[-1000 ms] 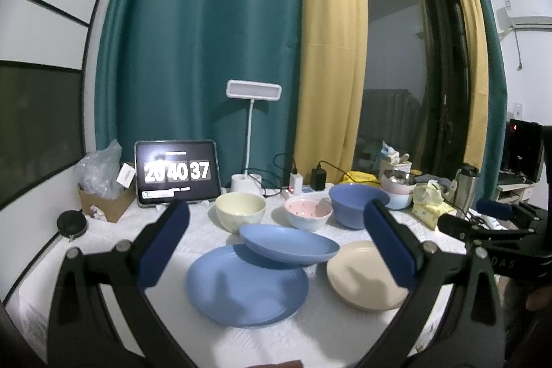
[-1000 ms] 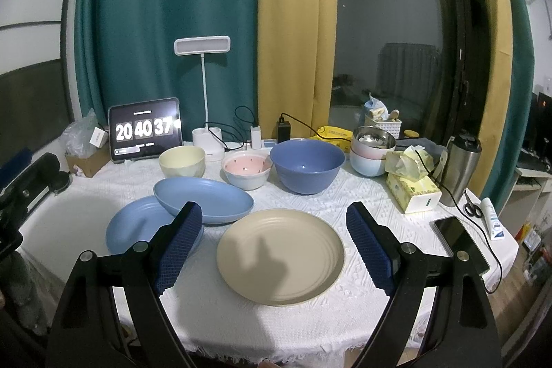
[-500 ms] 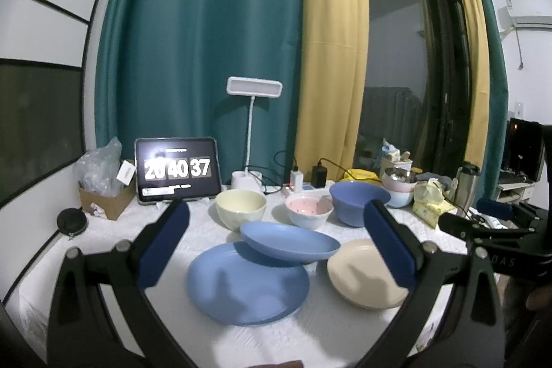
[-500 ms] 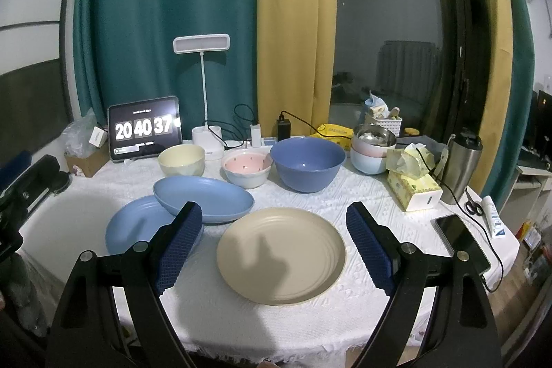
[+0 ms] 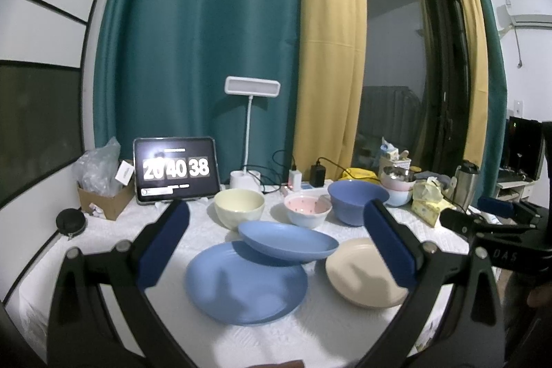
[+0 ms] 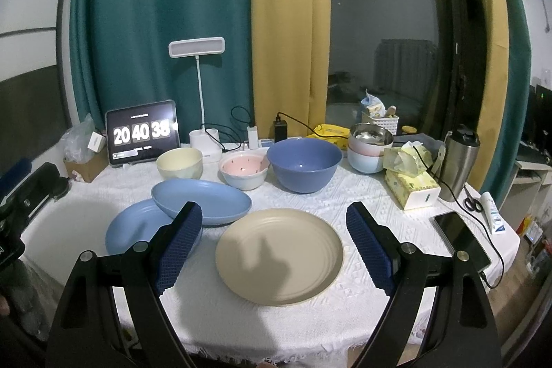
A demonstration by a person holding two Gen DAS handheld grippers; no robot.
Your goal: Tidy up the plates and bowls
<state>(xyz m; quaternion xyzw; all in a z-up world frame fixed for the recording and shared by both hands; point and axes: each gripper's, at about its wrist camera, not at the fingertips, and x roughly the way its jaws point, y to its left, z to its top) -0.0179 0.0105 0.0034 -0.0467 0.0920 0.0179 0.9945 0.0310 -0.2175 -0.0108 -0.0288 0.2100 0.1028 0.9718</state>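
Note:
A flat blue plate (image 5: pixel 245 285) (image 6: pixel 138 228) lies on the white tablecloth, and a deeper blue oval dish (image 5: pixel 288 240) (image 6: pixel 201 200) rests tilted on its far edge. To the right lies a cream plate (image 5: pixel 362 275) (image 6: pixel 279 252). Behind them stand a cream bowl (image 5: pixel 239 207) (image 6: pixel 179 163), a pink spotted bowl (image 5: pixel 307 210) (image 6: pixel 244 169) and a large blue bowl (image 5: pixel 357 200) (image 6: pixel 304 163). My left gripper (image 5: pixel 276 223) is open above the blue plates. Over the cream plate, my right gripper (image 6: pixel 274 226) is open and empty.
At the table's back stand a tablet clock (image 6: pixel 143 131), a white desk lamp (image 6: pixel 203 140), chargers with cables and a cardboard box (image 5: pixel 103 199). To the right are stacked bowls (image 6: pixel 369 147), a tissue box (image 6: pixel 412 187), a steel flask (image 6: pixel 459 161), a phone (image 6: pixel 460 238) and scissors.
The clock has ticked from 37 to 38. Both grippers stay open, and no dish has moved.

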